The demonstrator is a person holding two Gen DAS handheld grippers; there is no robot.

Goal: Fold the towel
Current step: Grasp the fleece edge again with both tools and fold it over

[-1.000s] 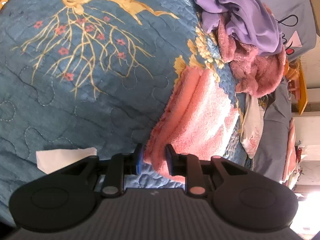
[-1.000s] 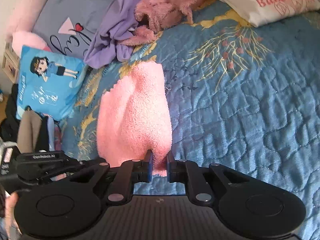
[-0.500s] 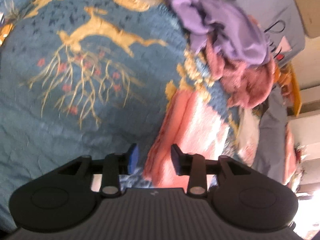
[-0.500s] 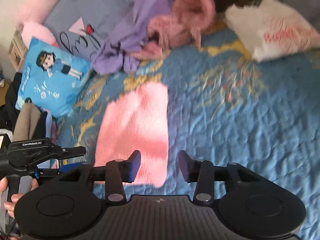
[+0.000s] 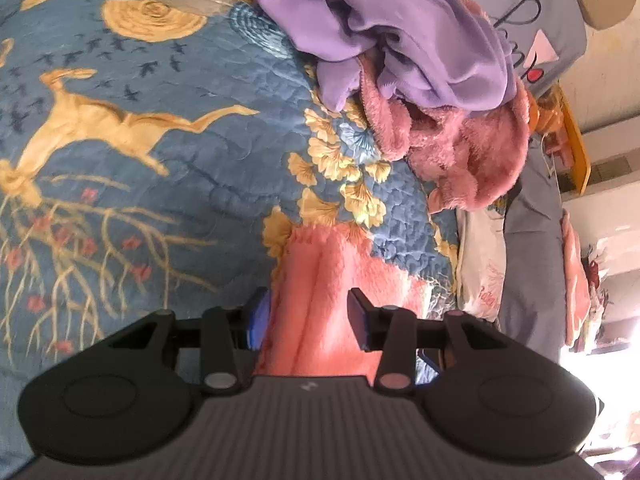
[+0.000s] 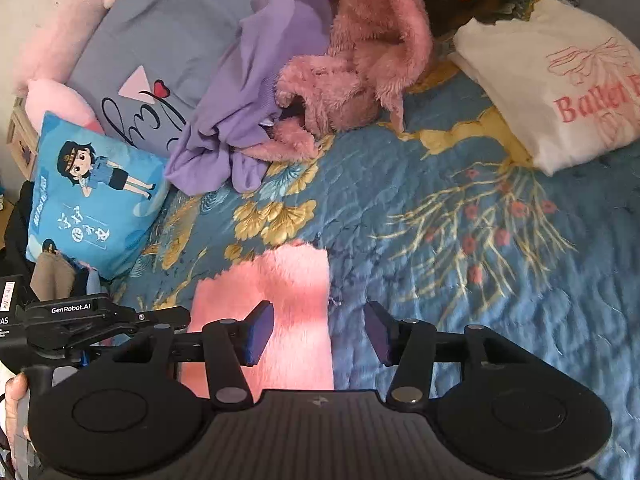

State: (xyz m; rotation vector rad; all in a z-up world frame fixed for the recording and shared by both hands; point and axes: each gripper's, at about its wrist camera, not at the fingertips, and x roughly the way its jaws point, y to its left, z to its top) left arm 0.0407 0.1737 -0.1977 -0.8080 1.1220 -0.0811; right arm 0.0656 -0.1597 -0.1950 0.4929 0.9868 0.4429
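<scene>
The pink towel (image 6: 280, 312) lies flat on the bed's blue quilt (image 6: 460, 320), near the edge closest to both cameras. It reads as a narrow rectangle, and the left wrist view shows several layered edges running along its length (image 5: 320, 312), so it already lies folded, with neat sides and no corner sticking out. Whether a further fold is meant cannot be judged from its shape alone; as it lies, it looks like a finished stack.

The left gripper (image 5: 308, 316) hovers over the towel's near end with its fingers (image 5: 258, 316) spread apart, holding nothing; the towel shows between them but is not pinched. The right gripper (image 6: 320, 332) is likewise released, fingers wide, with the towel's right edge under the gap and bare quilt beneath the other side. A hand (image 6: 14, 404) is partly visible at the left gripper's handle.

Farther up the bed sit a purple garment (image 6: 240, 92) tangled with a fluffy pink one (image 6: 360, 60), a blue cartoon cushion (image 6: 92, 192), a grey pillow (image 6: 152, 40), and a folded white shirt (image 6: 552, 92) with red lettering, all well apart from the towel.
</scene>
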